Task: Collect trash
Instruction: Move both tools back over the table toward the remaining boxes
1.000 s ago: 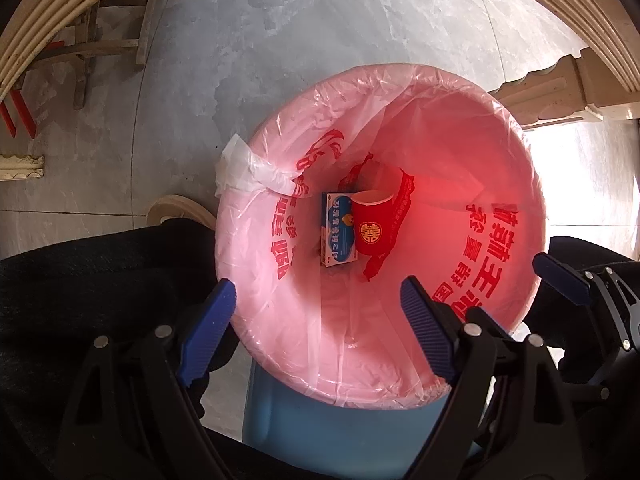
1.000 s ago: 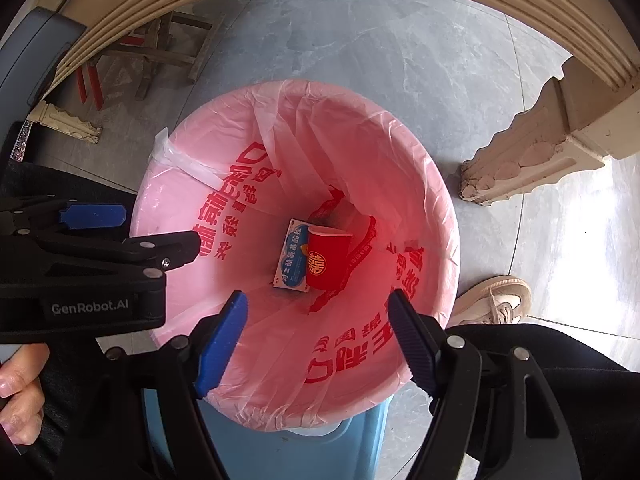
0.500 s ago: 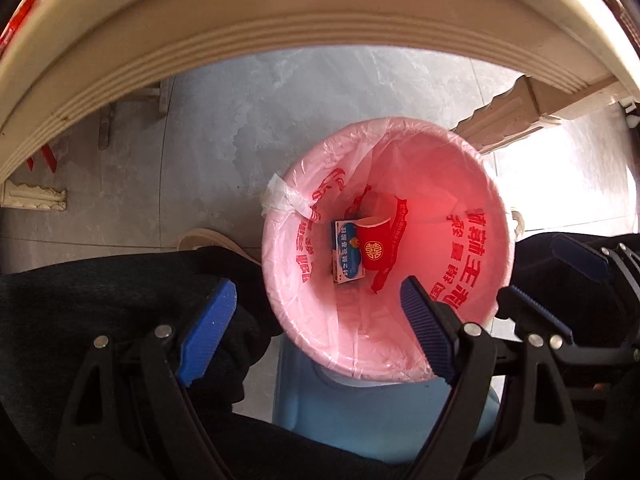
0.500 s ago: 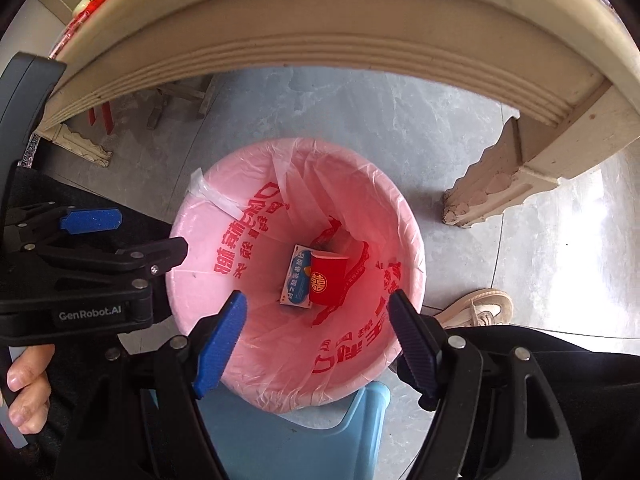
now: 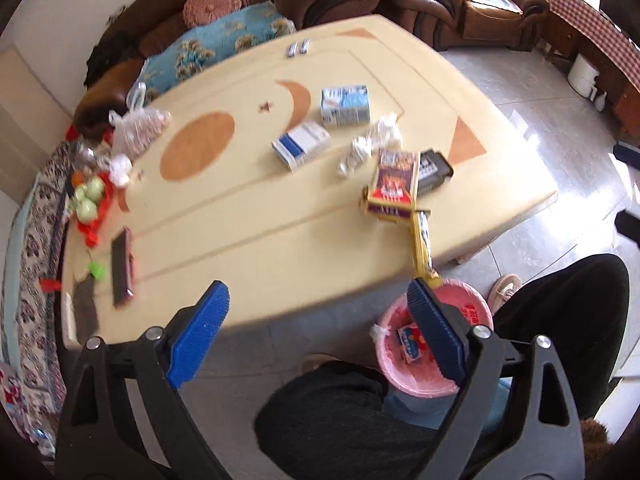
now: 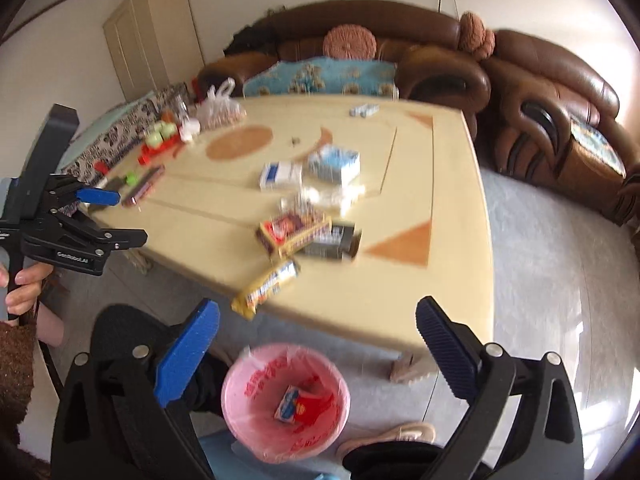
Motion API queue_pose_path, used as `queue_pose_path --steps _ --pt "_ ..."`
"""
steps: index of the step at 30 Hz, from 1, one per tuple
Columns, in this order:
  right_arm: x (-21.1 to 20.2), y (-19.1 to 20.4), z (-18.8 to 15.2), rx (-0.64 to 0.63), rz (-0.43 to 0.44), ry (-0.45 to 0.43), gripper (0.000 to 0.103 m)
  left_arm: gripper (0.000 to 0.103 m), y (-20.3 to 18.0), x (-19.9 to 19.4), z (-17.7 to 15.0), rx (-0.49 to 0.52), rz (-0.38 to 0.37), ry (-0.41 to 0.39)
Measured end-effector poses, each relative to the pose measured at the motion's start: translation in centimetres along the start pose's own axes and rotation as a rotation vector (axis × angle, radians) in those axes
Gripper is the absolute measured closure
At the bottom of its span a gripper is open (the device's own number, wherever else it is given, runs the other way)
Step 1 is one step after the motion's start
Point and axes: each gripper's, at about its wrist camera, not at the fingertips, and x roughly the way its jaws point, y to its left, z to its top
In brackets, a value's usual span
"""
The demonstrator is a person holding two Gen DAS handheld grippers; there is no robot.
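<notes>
A bin with a pink liner (image 6: pixel 256 420) (image 5: pixel 392 376) stands on the floor below the cream table (image 5: pixel 248 216) (image 6: pixel 400 300); a small carton (image 6: pixel 287 404) and a red cup (image 6: pixel 312 405) lie in it. On the table lie a yellow wrapper (image 5: pixel 421 242) (image 6: pixel 266 289) at the near edge, a red-and-gold box (image 5: pixel 393 185) (image 6: pixel 294 229), a dark box (image 5: pixel 432 169), crumpled tissue (image 5: pixel 366 145), a blue-and-white pack (image 5: pixel 301 146) and a milk carton (image 5: pixel 345 105). My left gripper (image 5: pixel 318 332) and right gripper (image 6: pixel 318 350) are open and empty, held above the table edge and bin.
A bag of snacks (image 5: pixel 138 128), green fruit on red wrapping (image 5: pixel 89 200), a phone (image 5: pixel 122 266) and a dark remote (image 5: pixel 85 300) lie at the table's left. A brown sofa (image 6: pixel 540 108) runs behind. The person's legs (image 5: pixel 360 420) and shoe (image 6: pixel 400 436) are beside the bin.
Both grippers have risen from just over the bin's mouth to above table height and tilted up, so the tabletop and its litter have come into view. Both stay open.
</notes>
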Motion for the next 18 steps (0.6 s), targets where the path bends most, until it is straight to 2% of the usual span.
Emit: queue_pose_path --steps 3,6,8,13,16,18 --pt "-2.5 0.7 4.7 -0.118 0.049 -0.036 0.007 0.009 1.1 -3.4 3.8 0.130 -0.034 -0.021" --pt "-3.4 1.4 8.3 -0.219 0.028 -0.047 0.007 0.008 1.9 -5.1 6.7 0.194 -0.022 -0.022" --pt "-3.8 1.6 10.0 -0.251 0.066 -0.068 0.007 0.008 2.2 -5.4 8.2 0.213 -0.024 -0.007" --pt "-3.1 1.8 12.6 -0.346 0.222 -0.101 0.007 0.008 3.2 -3.0 11.6 0.222 -0.070 0.057" --pt "-0.5 1.6 14.2 -0.379 0.223 -0.005 0.007 0.008 3.4 -1.0 13.0 0.256 -0.078 0.085" --pt "0.4 1.7 14.9 -0.413 0.238 0.013 0.007 0.008 3.5 0.3 13.6 0.283 -0.086 0.098"
